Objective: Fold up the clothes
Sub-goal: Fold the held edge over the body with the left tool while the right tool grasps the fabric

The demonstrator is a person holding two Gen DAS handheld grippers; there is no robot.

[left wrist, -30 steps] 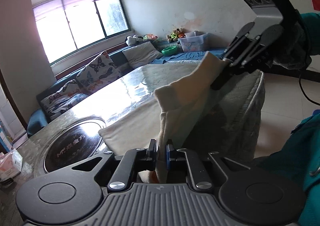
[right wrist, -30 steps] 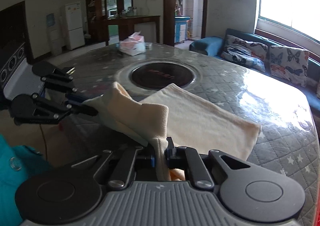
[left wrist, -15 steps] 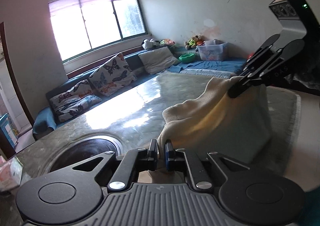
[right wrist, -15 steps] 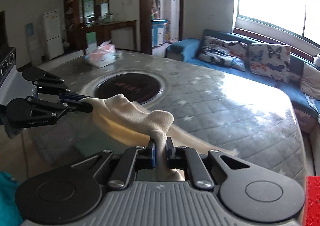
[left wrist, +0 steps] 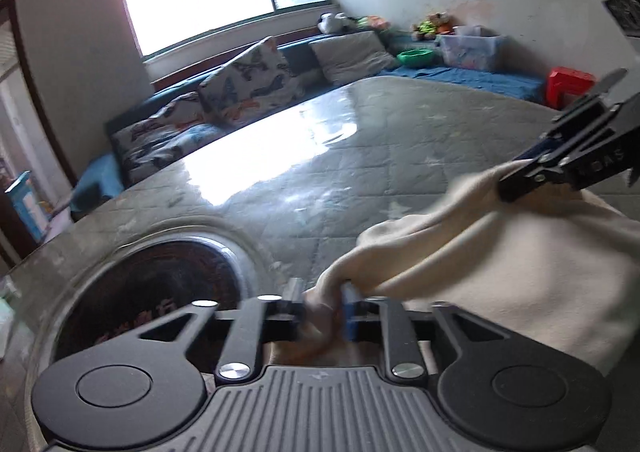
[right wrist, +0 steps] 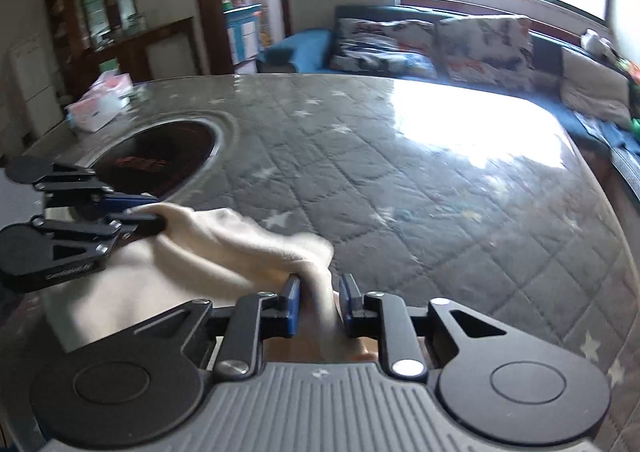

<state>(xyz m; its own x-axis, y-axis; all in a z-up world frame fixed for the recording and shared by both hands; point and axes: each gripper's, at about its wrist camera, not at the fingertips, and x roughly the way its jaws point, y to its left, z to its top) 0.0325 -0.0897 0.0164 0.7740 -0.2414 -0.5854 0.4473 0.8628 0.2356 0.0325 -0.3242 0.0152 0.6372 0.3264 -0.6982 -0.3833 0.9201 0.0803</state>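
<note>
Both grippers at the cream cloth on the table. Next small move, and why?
Probably draw both grippers straight back off the cloth. The left gripper and right gripper have just been opening; each still has a cloth edge between its parted jaws, and the cloth lies folded over on the table. Backing out level should avoid dragging the fold open.

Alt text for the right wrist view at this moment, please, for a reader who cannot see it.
The right gripper, its jaws just opened, has a fold of cream cloth loose between them, while the left gripper meets the cloth's other end at the left. Beyond lies a quilted grey table cover with a round dark inset, a tissue pack and a sofa with cushions.
</note>
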